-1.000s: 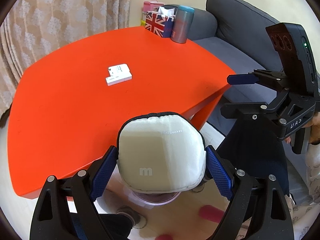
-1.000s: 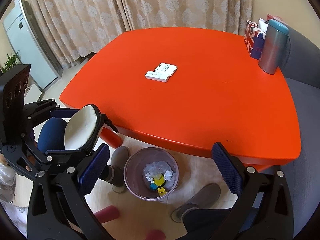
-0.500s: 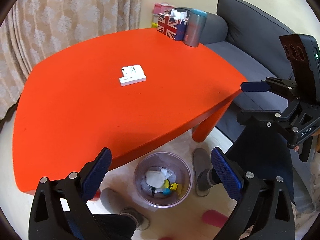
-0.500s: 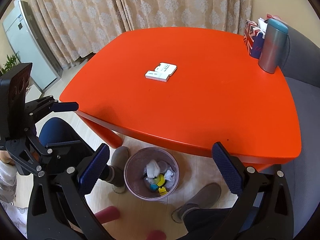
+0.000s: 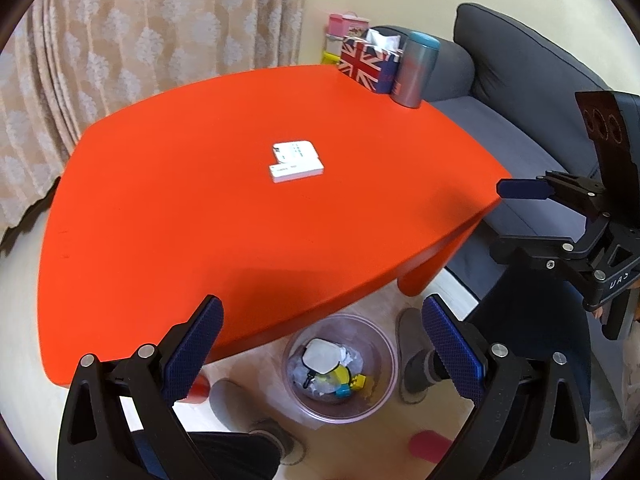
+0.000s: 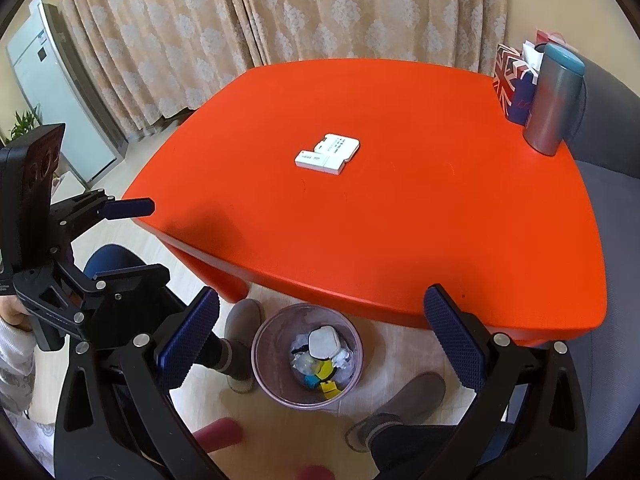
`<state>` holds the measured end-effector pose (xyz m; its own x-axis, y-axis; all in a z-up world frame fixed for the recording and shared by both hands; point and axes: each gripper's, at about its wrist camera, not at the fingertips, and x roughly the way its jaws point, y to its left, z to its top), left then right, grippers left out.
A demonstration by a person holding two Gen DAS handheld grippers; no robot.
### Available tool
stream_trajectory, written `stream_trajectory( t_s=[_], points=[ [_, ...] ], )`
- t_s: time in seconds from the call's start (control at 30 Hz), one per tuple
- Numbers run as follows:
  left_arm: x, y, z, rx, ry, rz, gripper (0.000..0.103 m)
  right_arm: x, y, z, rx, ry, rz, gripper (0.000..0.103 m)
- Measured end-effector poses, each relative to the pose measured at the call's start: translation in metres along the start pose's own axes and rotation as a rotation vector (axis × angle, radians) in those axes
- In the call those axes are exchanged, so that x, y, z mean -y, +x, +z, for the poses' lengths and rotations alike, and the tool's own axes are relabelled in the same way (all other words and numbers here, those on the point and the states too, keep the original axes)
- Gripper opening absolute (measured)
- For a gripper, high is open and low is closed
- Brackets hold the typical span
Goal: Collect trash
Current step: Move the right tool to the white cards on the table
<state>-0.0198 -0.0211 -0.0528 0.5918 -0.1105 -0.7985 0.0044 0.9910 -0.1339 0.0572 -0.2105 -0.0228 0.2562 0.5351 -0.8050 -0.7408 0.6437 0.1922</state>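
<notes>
A clear plastic trash bin [image 5: 374,400] [image 6: 261,336] stands on the floor under the near edge of the orange table [image 5: 200,220] [image 6: 400,220]. In it a white padded pouch [image 5: 320,356] [image 6: 324,341] lies on top of crumpled wrappers and yellow and blue bits. A small white box [image 5: 297,161] [image 6: 327,153] lies mid-table. My left gripper [image 5: 324,344] hovers over the bin, open and empty. My right gripper [image 6: 322,340] hangs beside it, also open and empty.
A Union Jack tissue box [image 5: 368,66] and a grey tumbler [image 5: 414,70] with a teal lid stand at the table's far corner. A grey sofa [image 5: 520,92] runs along the right. A person's grey slippers [image 6: 400,412] flank the bin. Curtains hang behind.
My left gripper opened and let go of the white pouch, which fell into the bin. The left hand then tilted up slightly toward the table. The right gripper stayed still.
</notes>
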Motion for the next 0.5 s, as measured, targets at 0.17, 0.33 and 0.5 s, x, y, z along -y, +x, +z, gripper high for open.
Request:
stream_trajectory(
  t_s=[0.17,0.33,0.5],
  points=[
    [-0.01,0.001,0.005,0.01,-0.013,0.014,0.096,-0.002,0.008,0.015,0.003,0.001,-0.006,0.1],
    [-0.022,0.002,0.011,0.02,-0.035,0.028,0.096,-0.004,0.021,0.038,0.003,0.016,-0.017,0.1],
    [-0.031,0.004,0.015,0.026,-0.052,0.042,0.096,-0.008,0.045,0.064,-0.014,0.042,-0.039,0.1]
  ],
)
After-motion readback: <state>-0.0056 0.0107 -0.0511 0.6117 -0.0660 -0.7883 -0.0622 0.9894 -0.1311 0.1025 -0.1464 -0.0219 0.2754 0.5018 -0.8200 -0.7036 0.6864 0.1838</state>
